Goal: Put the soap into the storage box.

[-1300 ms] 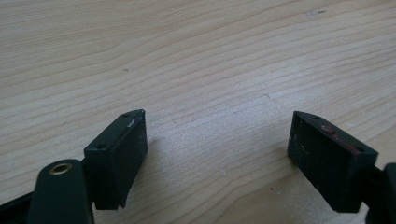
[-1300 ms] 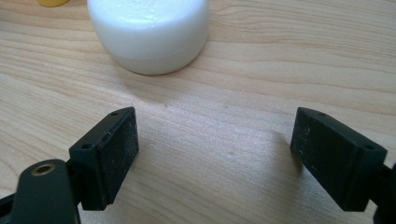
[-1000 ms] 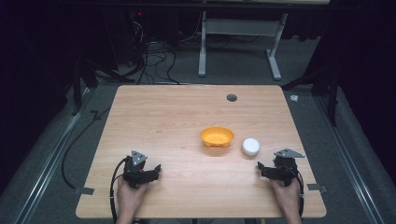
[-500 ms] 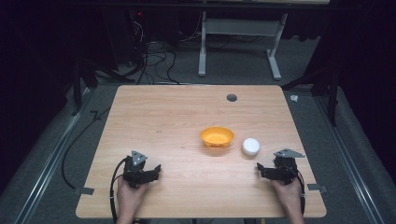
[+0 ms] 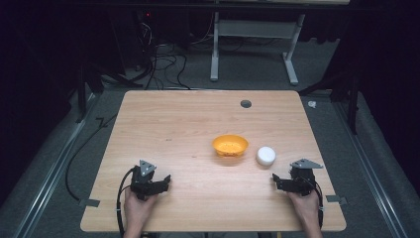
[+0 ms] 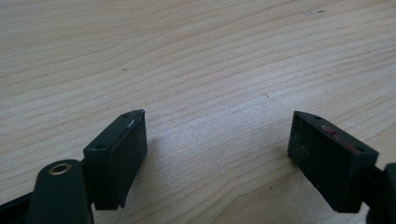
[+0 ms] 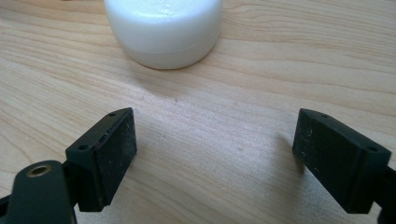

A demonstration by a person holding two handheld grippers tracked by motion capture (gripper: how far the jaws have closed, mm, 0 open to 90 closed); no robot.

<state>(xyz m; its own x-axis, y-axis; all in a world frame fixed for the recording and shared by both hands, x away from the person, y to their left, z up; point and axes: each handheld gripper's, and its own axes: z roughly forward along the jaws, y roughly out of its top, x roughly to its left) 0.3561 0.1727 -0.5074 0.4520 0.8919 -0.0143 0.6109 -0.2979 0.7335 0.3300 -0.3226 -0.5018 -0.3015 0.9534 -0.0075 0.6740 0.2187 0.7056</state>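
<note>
Our right gripper [image 5: 275, 181] rests low over the table [image 5: 188, 129] with its jaws spread wide and bare wood between them; over the last moments those jaws have been closing a little, with nothing caught between the pads. In the right gripper view [image 7: 215, 154] we see the white round container [image 7: 163, 28] straight ahead of the jaws, a little left of their midline, standing upright on the wood and clear of both fingertips. From above, that white container [image 5: 266, 155] sits just beyond the right gripper and slightly toward the table's middle, near but not touching. Past it, farther from our right gripper and toward our left one, stands the orange bowl [image 5: 230, 145], just beside the container with a small gap between them. Well apart from all this, our left gripper [image 5: 166, 179] lies near the front edge of the table, its jaws likewise wide with plain wood between them in the left gripper view [image 6: 217, 149]. Farther off, near the table's far edge, we see a dark round hole [image 5: 245, 103].
</note>
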